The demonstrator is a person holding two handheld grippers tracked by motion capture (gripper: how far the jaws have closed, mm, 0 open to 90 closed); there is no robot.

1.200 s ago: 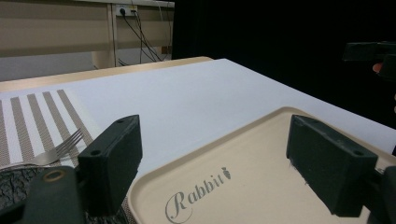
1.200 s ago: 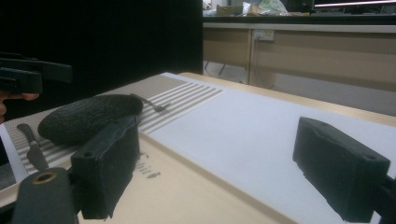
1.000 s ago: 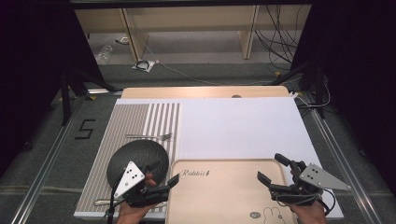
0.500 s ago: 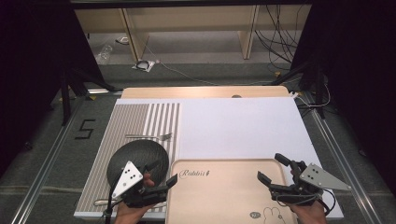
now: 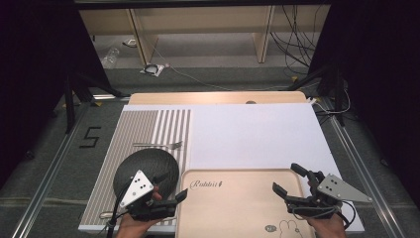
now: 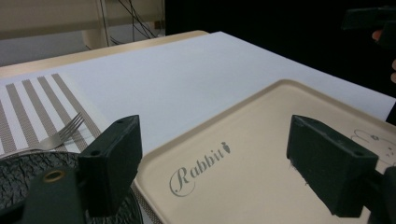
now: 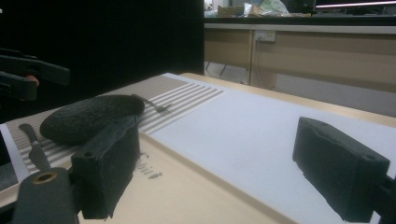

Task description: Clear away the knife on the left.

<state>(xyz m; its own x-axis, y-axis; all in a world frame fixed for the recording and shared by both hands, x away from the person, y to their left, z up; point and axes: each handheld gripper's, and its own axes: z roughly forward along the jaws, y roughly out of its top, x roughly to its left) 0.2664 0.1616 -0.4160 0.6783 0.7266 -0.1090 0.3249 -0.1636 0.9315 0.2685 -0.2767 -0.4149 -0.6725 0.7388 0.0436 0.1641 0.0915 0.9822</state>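
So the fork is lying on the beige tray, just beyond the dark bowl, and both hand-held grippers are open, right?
Not quite. The fork lies on the striped placemat, not on the beige tray, as the high view shows. It is just beyond the dark bowl, and both hand-held grippers are open.

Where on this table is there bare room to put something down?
The white sheet beyond the tray and right of the striped mat is bare. The tray's floor is bare too, though both grippers hang over its near corners. The mat is crowded: a fork and a dark plate lie there.
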